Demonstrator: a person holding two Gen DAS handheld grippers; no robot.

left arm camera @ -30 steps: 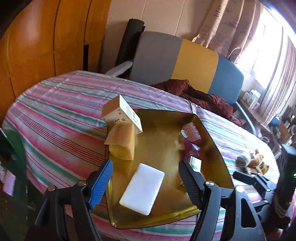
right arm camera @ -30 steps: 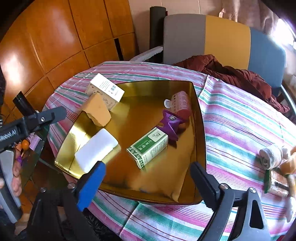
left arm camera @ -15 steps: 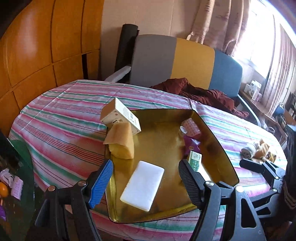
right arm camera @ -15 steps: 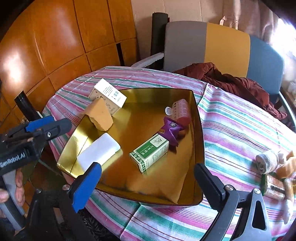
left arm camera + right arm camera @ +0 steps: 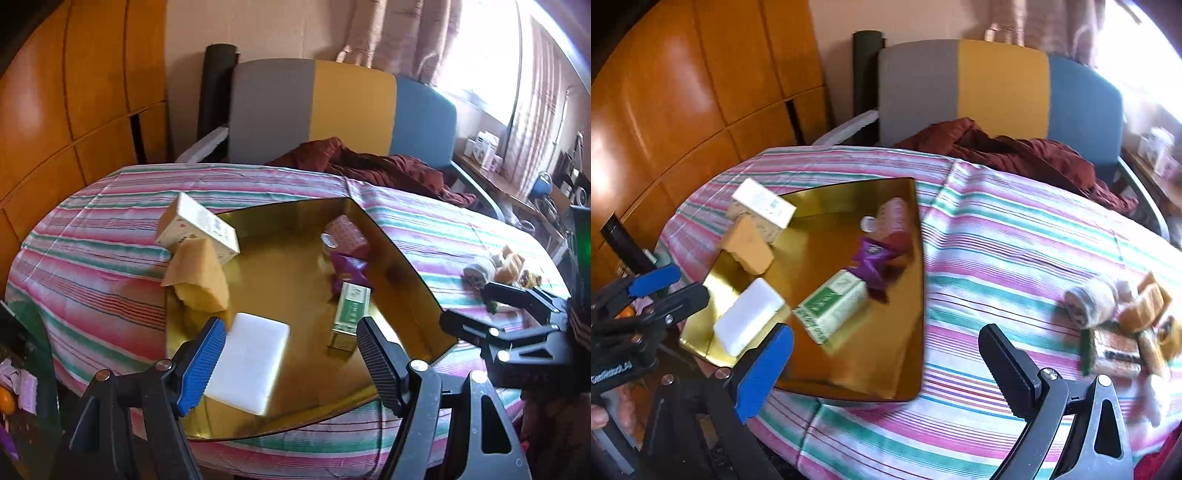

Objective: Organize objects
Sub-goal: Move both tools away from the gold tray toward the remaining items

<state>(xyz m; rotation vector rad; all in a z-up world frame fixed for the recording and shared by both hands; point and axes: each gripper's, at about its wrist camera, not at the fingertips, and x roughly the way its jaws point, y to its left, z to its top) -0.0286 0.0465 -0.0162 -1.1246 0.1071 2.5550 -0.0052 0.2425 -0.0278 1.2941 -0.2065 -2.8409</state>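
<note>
A gold square tray [image 5: 402, 258] [image 5: 908, 369] lies on the striped tablecloth. It holds a white block [image 5: 251, 363] [image 5: 748, 321], a green-and-white carton [image 5: 349, 314] [image 5: 831, 306], a purple packet [image 5: 347, 269] [image 5: 873, 258], a pink bottle [image 5: 345, 236] [image 5: 895, 218] and a tan sponge [image 5: 201, 275] [image 5: 750, 245]. A white box [image 5: 197, 227] [image 5: 762, 203] leans on the tray's far left rim. My left gripper [image 5: 291, 360] hangs open over the tray's near edge, nothing between its fingers. My right gripper [image 5: 886, 360] stands wide open and empty above the tray's near right corner.
A pile of loose items [image 5: 1119, 317] [image 5: 495, 267], with a rolled cloth and brown packets, lies on the cloth at the right. A grey, yellow and blue chair [image 5: 343, 110] with a maroon garment [image 5: 1015, 151] stands behind the table. Wooden panels line the left.
Both grippers have drifted to the right over the table. The right gripper's jaws have spread wider, and the pile at the right shows more fully in its view.
</note>
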